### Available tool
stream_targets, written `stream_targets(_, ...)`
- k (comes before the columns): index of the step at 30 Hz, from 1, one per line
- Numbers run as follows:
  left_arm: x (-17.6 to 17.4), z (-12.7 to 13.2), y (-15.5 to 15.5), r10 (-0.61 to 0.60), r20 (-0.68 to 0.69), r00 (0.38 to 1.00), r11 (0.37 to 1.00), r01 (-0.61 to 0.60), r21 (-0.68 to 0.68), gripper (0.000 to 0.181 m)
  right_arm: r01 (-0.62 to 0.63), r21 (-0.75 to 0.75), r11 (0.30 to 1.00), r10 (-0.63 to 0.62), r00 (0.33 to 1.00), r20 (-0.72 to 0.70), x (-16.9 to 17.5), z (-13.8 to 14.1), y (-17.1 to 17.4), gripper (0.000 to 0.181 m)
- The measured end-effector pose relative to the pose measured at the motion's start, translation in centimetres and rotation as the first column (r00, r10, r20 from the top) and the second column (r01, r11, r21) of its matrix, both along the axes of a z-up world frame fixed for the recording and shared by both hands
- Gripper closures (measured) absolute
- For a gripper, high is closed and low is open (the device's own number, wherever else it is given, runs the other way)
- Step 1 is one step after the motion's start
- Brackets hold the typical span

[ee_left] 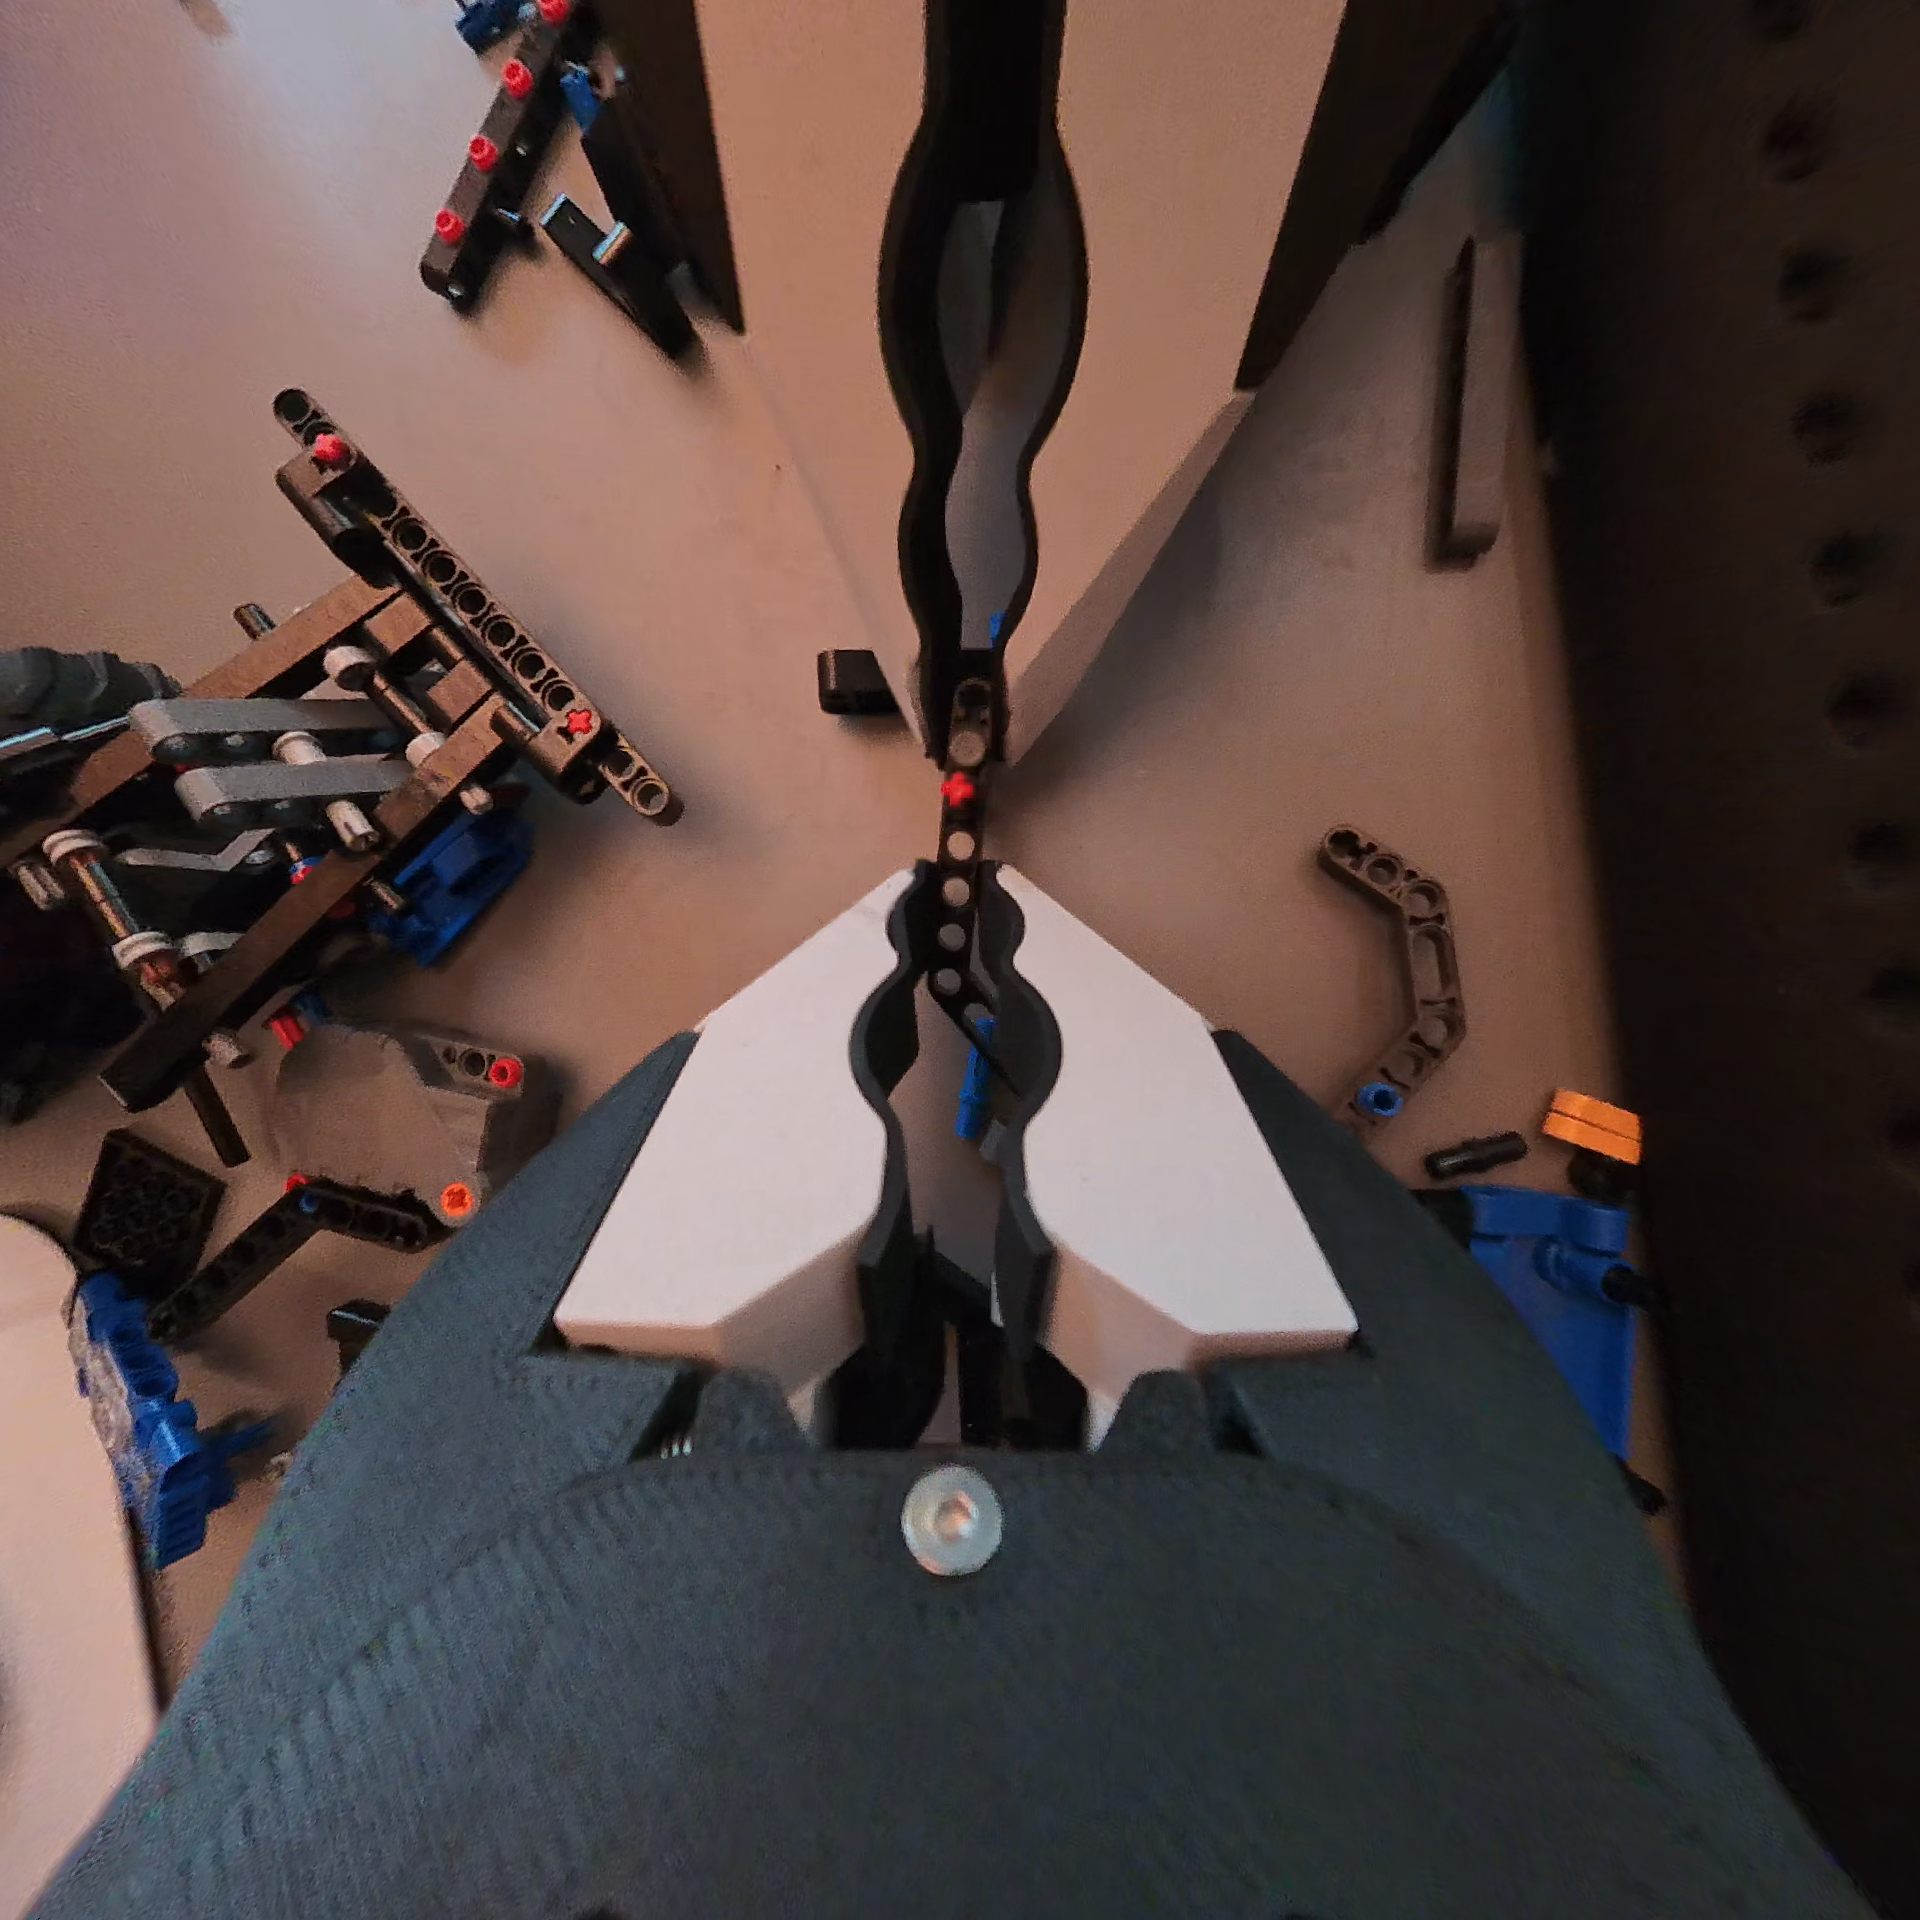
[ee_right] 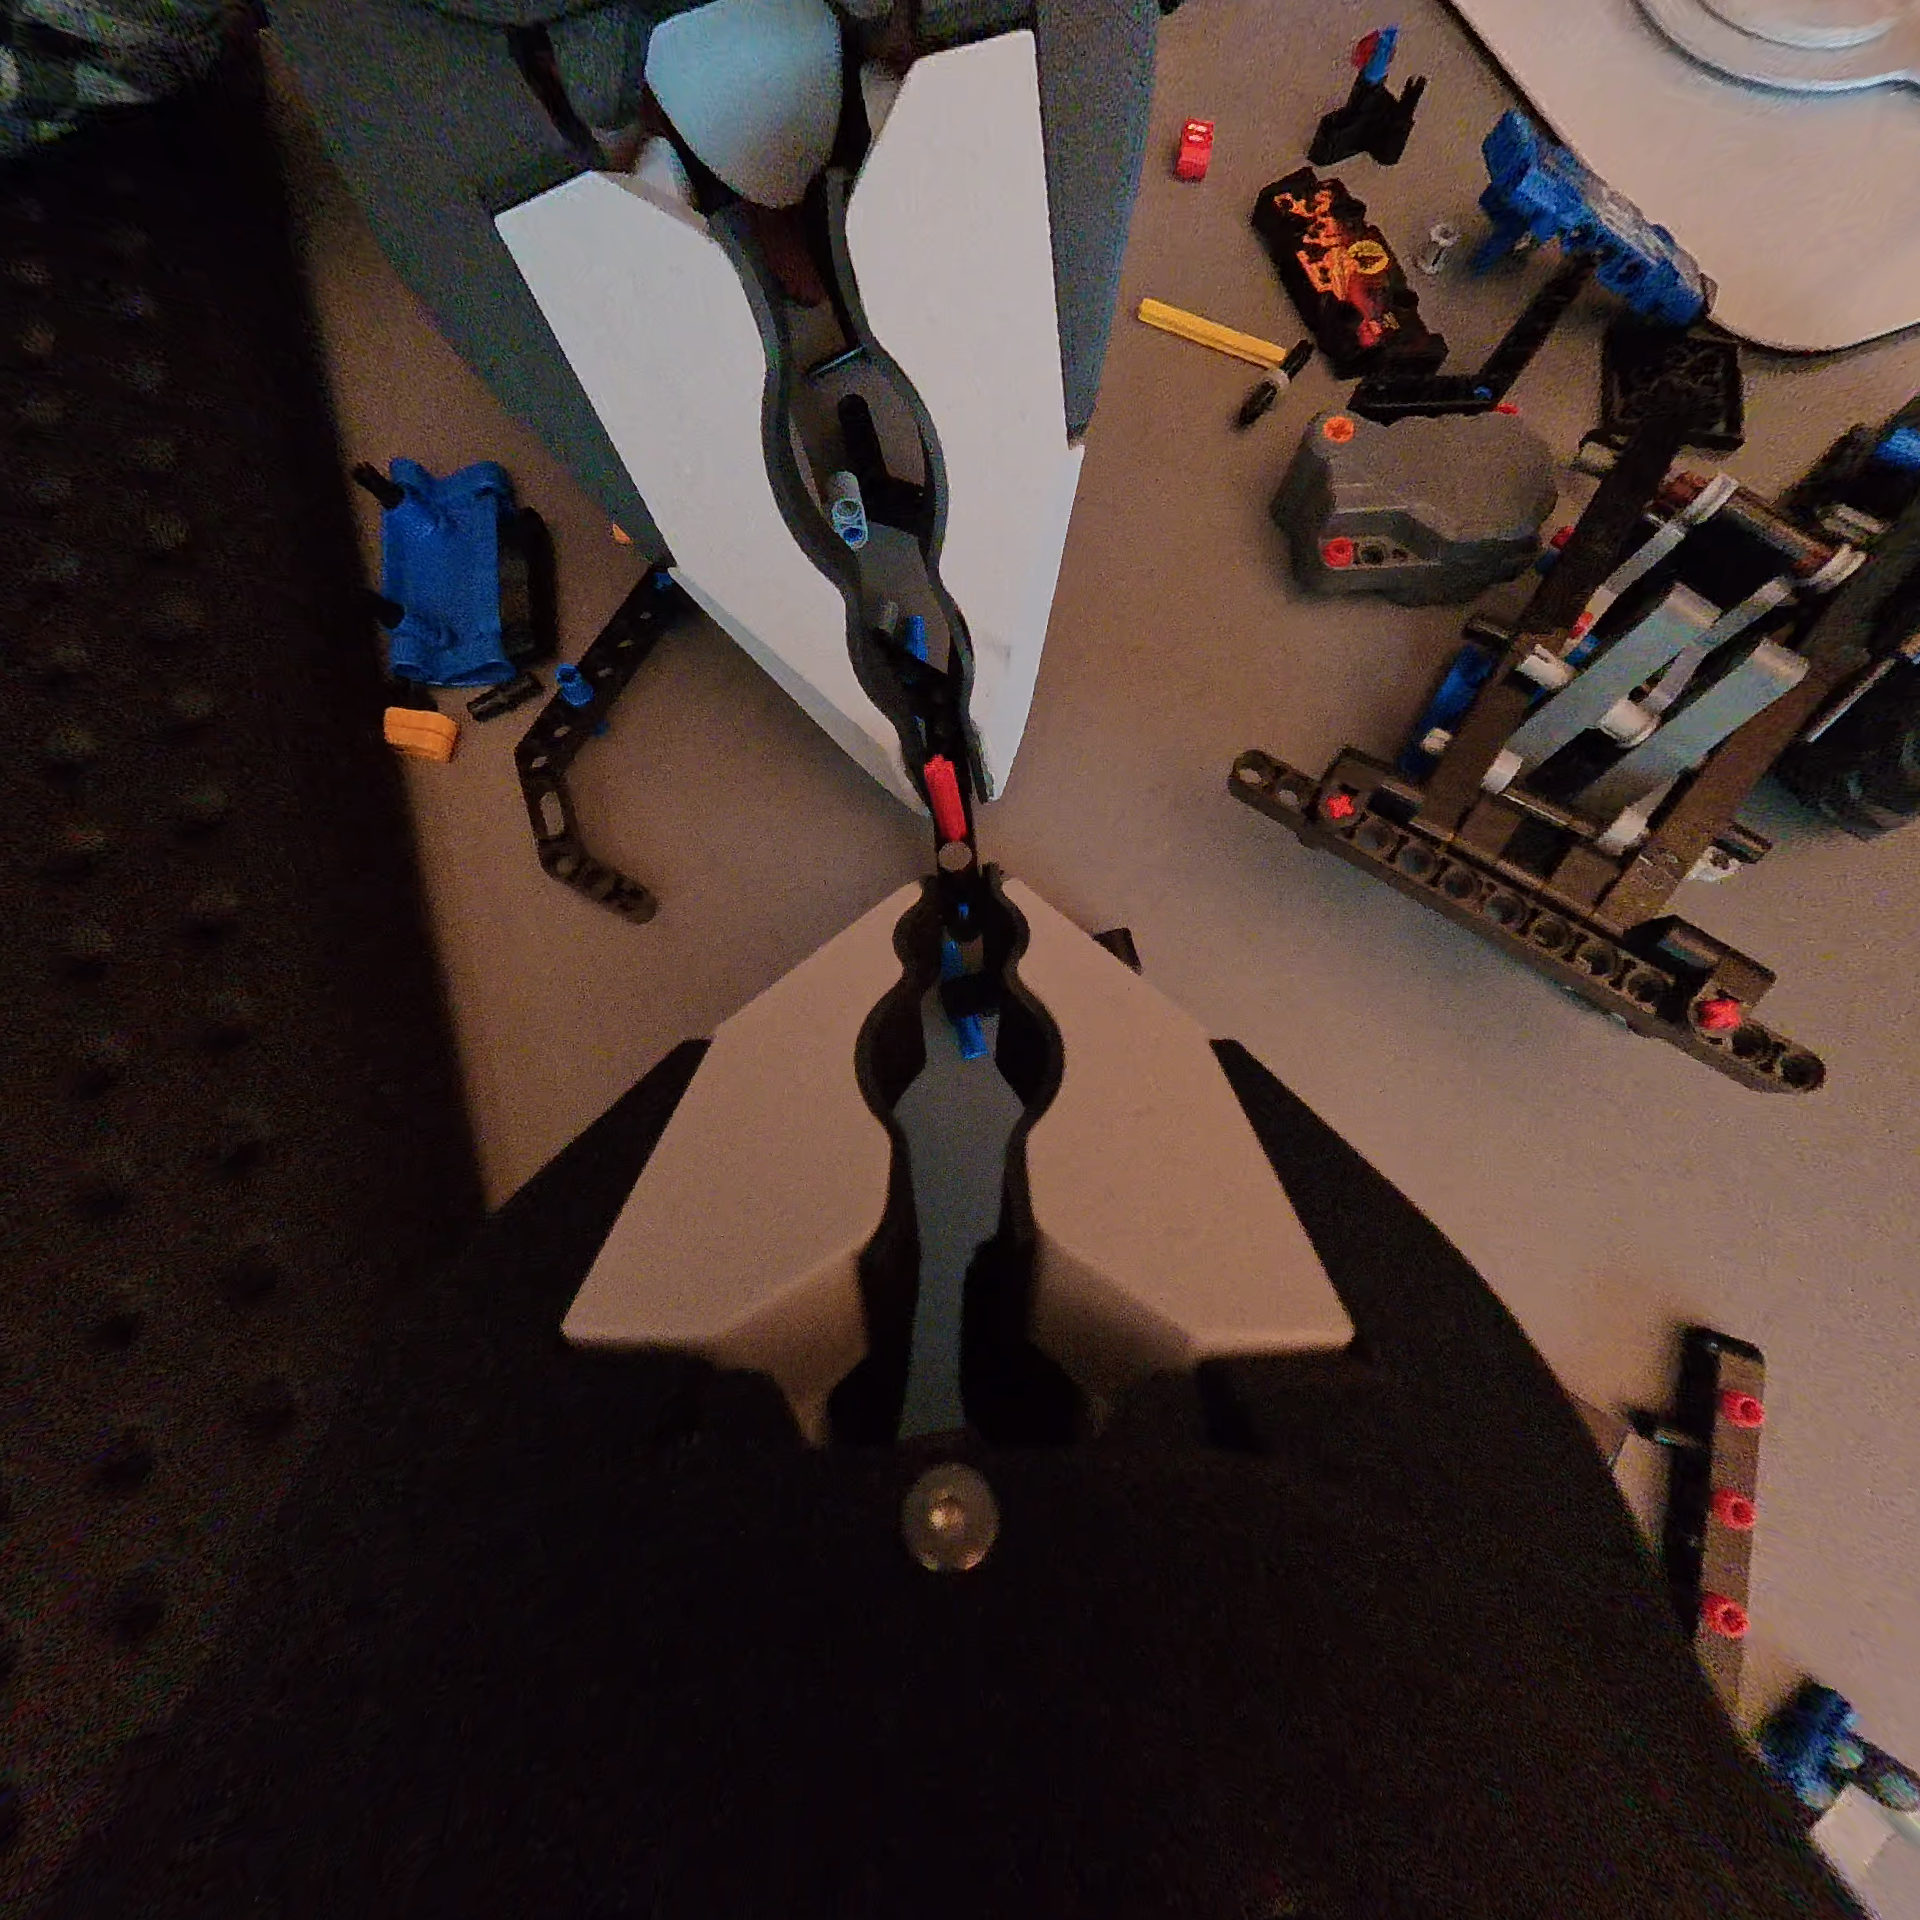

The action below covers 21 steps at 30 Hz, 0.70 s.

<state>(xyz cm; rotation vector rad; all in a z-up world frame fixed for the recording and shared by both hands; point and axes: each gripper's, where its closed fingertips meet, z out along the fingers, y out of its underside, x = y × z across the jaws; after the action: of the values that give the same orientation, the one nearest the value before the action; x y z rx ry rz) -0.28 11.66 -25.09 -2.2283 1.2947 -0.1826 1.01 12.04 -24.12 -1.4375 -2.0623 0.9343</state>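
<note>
- The left gripper (ee_left: 956, 883), at the lower centre of the left wrist view, has its fingers closed on a thin black holed beam (ee_left: 958, 894) that carries a red pin (ee_left: 957, 788) and a blue pin (ee_left: 975, 1081).
- The right gripper (ee_left: 971, 717) reaches down from the top of that view and clamps the far end of the same beam, so both grippers meet tip to tip at frame centre.
- In the right wrist view, the right gripper (ee_right: 956, 894) sits at lower centre, fingers shut on the beam end, the red pin (ee_right: 943, 795) just beyond its tips.
- A large black and grey brick assembly (ee_left: 343, 748) lies at mid left of the left wrist view, on the tan table (ee_left: 1195, 727).
- A bent black liftarm (ee_left: 1413, 956) lies at mid right, with an orange piece (ee_left: 1592, 1124) and a blue panel (ee_left: 1548, 1257) below it.
- A black beam with red pins (ee_left: 488, 166) lies at upper left.
- A grey motor block (ee_right: 1413, 509) lies at upper right of the right wrist view.
</note>
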Motion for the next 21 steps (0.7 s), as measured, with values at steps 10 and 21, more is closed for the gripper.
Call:
stream_targets(10,0.1,-0.7,0.9,-0.002,-0.061,0.998,1.000,0.001,-0.019,0.176,0.032,-0.020,0.999,-0.032,0.999,-0.004,0.0,-0.2,0.7,0.176)
stream_targets(21,0.7,-0.4,1.6,-0.079,-0.239,0.968,0.996,0.064,-0.068,0.176,0.054,0.028,0.998,-0.054,0.998,-0.010,1.0,-0.4,1.6,0.176)
